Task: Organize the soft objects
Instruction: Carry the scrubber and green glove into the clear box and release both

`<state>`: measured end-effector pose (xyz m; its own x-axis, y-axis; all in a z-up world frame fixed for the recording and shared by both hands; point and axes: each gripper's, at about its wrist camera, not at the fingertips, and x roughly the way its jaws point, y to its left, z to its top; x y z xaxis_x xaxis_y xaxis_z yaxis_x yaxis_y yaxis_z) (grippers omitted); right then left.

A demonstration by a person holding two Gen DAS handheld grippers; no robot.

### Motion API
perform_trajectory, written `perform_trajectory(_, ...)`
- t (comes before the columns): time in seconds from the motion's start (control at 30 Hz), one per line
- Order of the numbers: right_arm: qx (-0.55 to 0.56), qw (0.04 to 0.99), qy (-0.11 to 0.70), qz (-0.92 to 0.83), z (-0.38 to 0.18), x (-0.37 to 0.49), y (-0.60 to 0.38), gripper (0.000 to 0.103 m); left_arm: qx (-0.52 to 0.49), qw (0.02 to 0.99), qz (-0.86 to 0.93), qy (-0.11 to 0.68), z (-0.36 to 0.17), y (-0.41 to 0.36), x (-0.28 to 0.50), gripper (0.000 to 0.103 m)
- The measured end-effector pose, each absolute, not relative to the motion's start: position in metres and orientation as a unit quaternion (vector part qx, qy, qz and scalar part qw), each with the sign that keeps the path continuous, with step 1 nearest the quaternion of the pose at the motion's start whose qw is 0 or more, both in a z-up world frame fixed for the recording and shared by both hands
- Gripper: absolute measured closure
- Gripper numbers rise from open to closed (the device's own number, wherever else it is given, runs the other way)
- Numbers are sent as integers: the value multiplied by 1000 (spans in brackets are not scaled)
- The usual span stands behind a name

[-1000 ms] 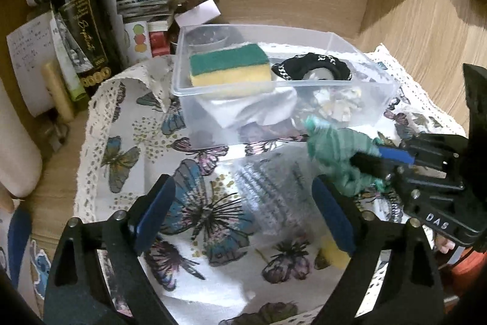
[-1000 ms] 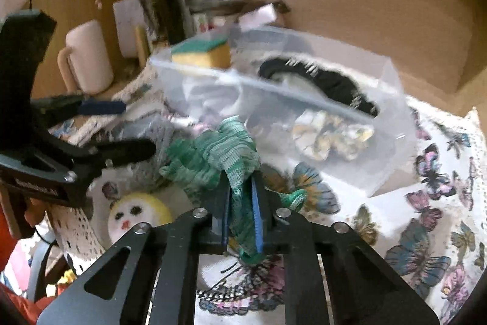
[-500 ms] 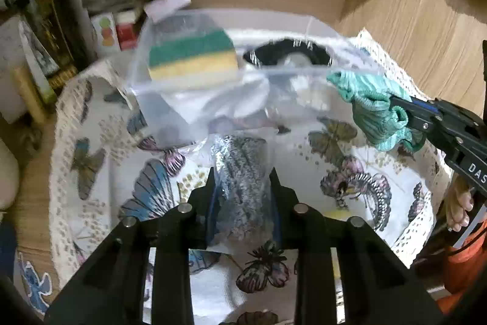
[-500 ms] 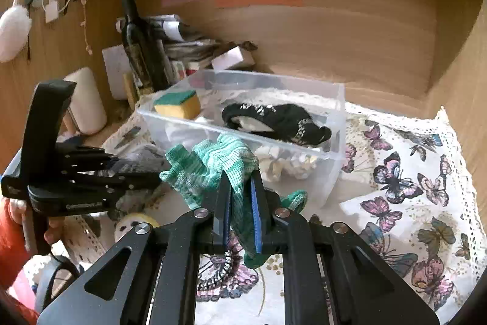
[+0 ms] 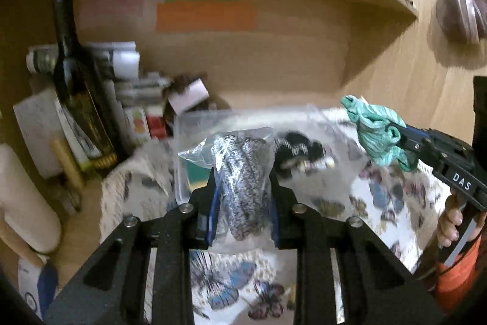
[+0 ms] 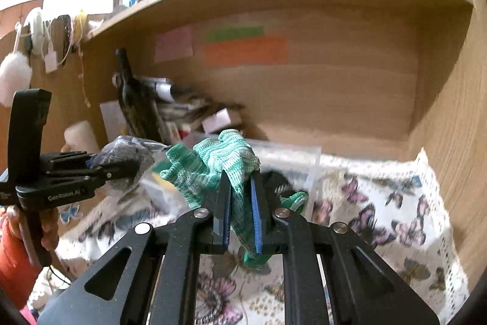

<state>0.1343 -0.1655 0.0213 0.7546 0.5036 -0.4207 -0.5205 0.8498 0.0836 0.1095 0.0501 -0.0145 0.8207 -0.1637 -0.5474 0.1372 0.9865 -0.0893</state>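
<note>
Left gripper (image 5: 243,197) "GenRobot.AI" clamps bagged grey knit (image 5: 242,172); right gripper (image 6: 240,203) "DAS" clamps green cloth (image 6: 213,166)

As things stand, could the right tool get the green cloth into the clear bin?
Probably yes. The right tool is shut on the green cloth, lifted just in front of the clear bin, whose top looks open; the left tool holds its bagged item off to the side.

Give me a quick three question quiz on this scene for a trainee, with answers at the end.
1. True or false: the left gripper is open.
2. What does the right gripper hold? A) sponge B) green knit cloth C) bottle
3. Fill in: the grey knit item is sealed in a clear ____.

Key: 1 false, it is shut on the bagged item. 2 B. 3 plastic bag.
</note>
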Motion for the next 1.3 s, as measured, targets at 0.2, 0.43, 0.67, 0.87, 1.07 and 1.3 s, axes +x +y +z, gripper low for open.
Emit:
perform_trajectory(0.2, -26, 943, 202, 262, 35, 151, -158, 93, -31, 963, -67, 261, 7, 57, 124, 76)
perform_trajectory(0.43, -28, 943, 212, 255, 32, 174, -149, 93, -22, 969, -58, 241, 20, 51, 145, 76)
perform_trajectory(0.67, -36, 936, 248, 245, 9, 195, -144, 93, -8, 967, -51, 250, 10, 41, 173, 76)
perform_trajectory(0.87, -50, 927, 285, 238, -14, 210, -140, 93, 10, 956, -54, 287, -14, 29, 202, 76)
perform_trajectory(1.07, -61, 913, 324, 241, -35, 223, -136, 93, 34, 946, -56, 319, -35, 13, 221, 76)
perform_trajectory(1.3, -79, 910, 333, 235, -38, 227, -132, 86, 43, 936, -58, 344, -47, 2, 232, 61)
